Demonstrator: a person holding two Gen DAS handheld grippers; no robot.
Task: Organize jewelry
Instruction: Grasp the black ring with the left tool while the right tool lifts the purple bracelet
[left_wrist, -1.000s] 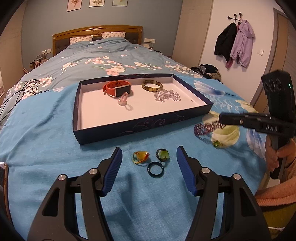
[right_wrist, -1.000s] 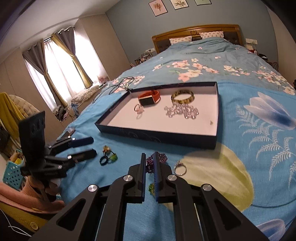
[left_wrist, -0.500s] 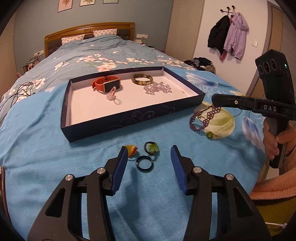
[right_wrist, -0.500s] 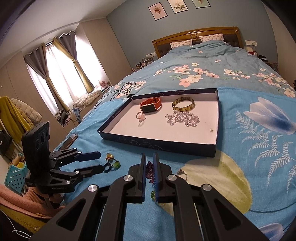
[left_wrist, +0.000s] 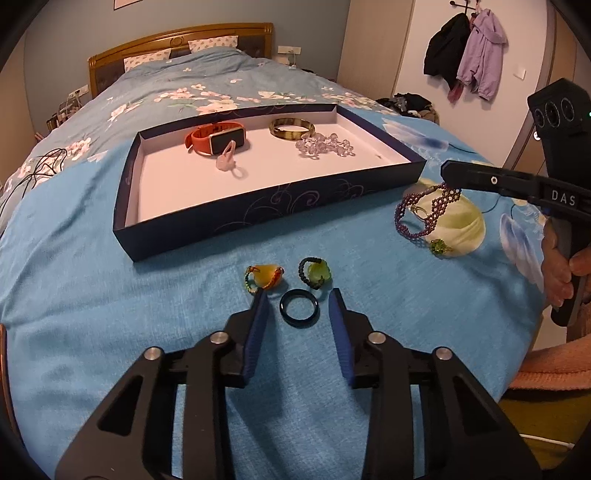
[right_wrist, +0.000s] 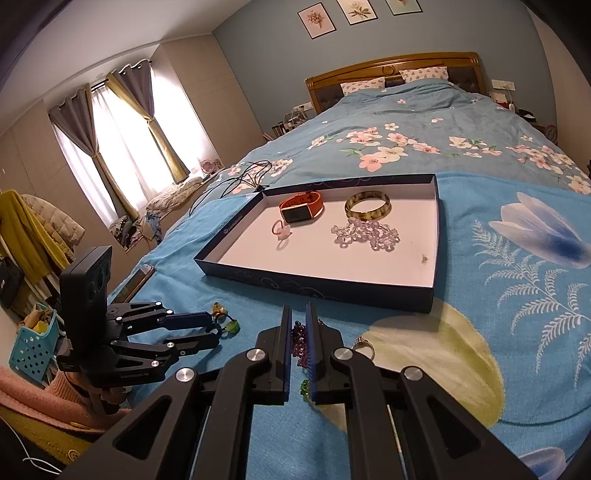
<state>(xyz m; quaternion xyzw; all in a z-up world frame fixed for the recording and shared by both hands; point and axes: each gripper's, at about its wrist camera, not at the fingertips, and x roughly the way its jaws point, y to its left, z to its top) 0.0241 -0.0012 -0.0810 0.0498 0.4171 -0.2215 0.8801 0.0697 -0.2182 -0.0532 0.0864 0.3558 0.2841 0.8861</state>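
Closing in, the left gripper (left_wrist: 297, 295) is narrowing its jaws around the dark ring (left_wrist: 299, 308), pads not touching yet; the right gripper (right_wrist: 298, 314) is pinching the purple beaded bracelet (left_wrist: 424, 212).

**Jewelry layout relative to the tray**

Tray (left_wrist: 236, 221): shallow, dark blue, white floor, flat on the blue bedspread. Inside, far end: orange watch (left_wrist: 216, 138) on its side, amber bangle (left_wrist: 291, 129) flat, clear bead bracelet (left_wrist: 325, 145) heaped just in front of the bangle, pink ring (left_wrist: 228, 162) near the watch. Outside, near the front wall: yellow-stone ring (left_wrist: 264, 279), green-stone ring (left_wrist: 315, 272), black band ring (left_wrist: 299, 308) flat. Off the front right corner: purple beaded bracelet (left_wrist: 424, 212), thin metal ring (right_wrist: 364, 345), green bead (left_wrist: 439, 246).
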